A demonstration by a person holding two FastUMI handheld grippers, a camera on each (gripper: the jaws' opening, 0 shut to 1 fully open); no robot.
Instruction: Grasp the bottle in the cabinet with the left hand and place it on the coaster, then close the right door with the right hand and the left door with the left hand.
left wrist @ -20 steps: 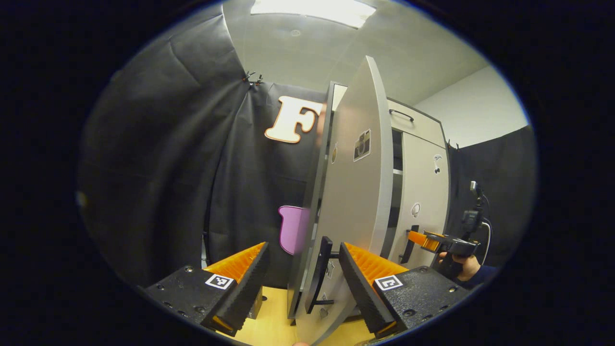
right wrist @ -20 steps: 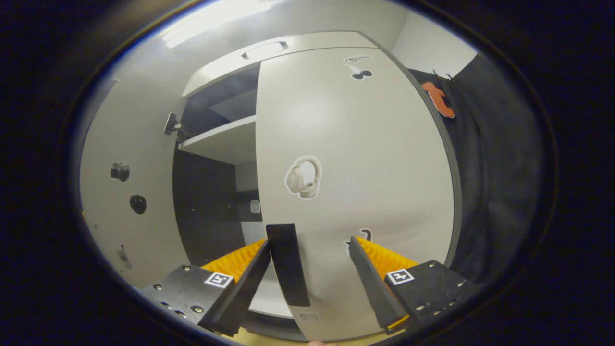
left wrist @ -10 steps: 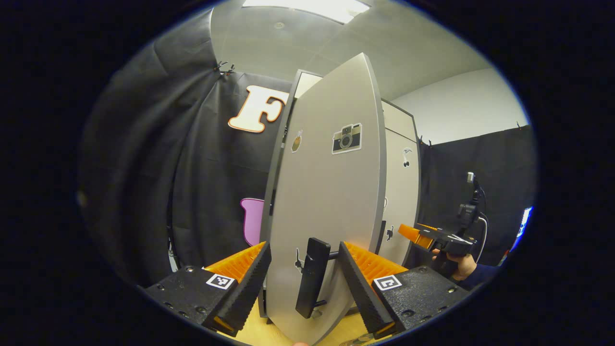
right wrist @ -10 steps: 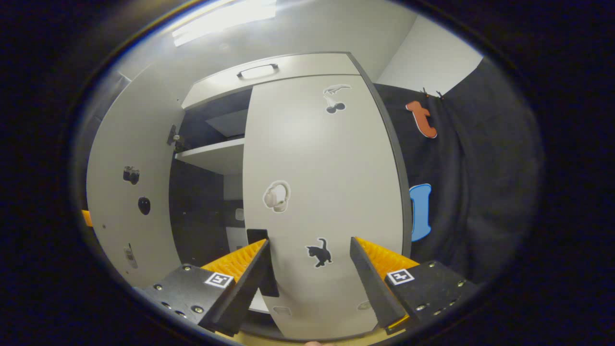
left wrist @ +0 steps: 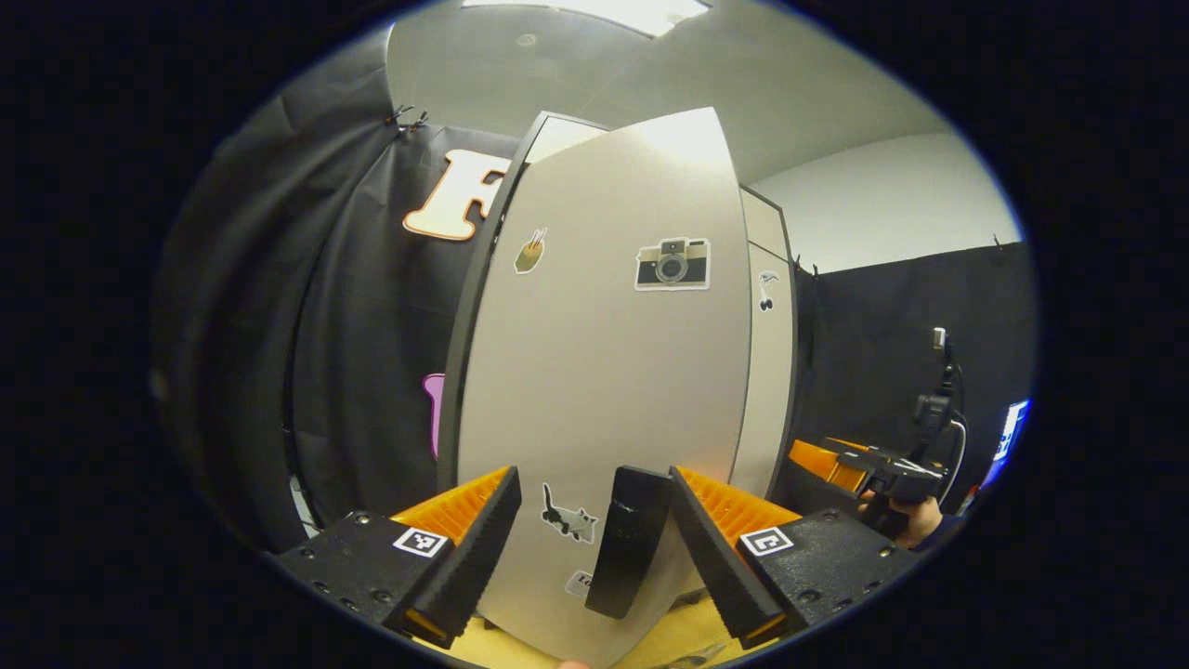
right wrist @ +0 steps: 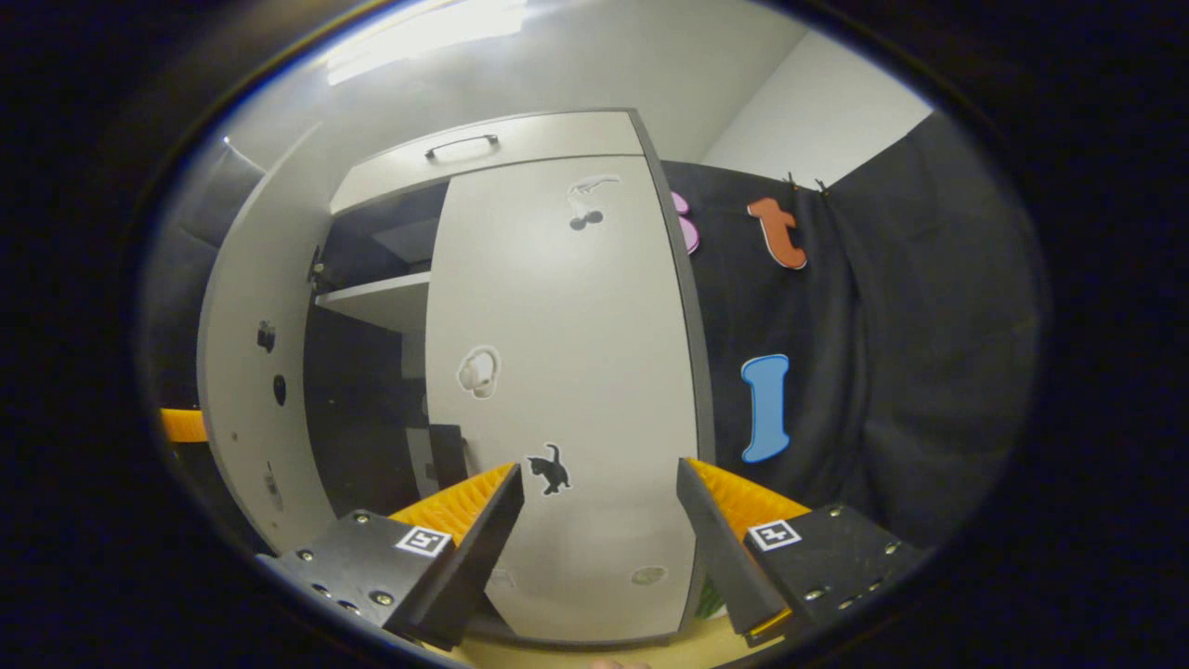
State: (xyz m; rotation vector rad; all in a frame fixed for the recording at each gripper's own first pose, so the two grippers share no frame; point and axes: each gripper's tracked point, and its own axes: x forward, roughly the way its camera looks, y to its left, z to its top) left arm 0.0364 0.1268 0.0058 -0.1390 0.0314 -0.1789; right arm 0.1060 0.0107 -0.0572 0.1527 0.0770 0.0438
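The grey left door, with camera and cat stickers, stands partly ajar in front of my left gripper. That gripper is open, and the door's black handle sits between its fingers, close against the right one. In the right gripper view the right door lies flush with the cabinet. My right gripper is open a short way back from it, holding nothing. The left door's inner face angles in at the left, beside the dark interior and a white shelf.
A top compartment with a bar handle sits above the doors. A hand holds the right gripper at the far right. The pale wooden tabletop runs under the cabinet. Black cloth walls surround the booth.
The left door has swung further toward the cabinet with my left gripper at its handle. My right gripper has backed away from the right door, whose handle has left its fingers.
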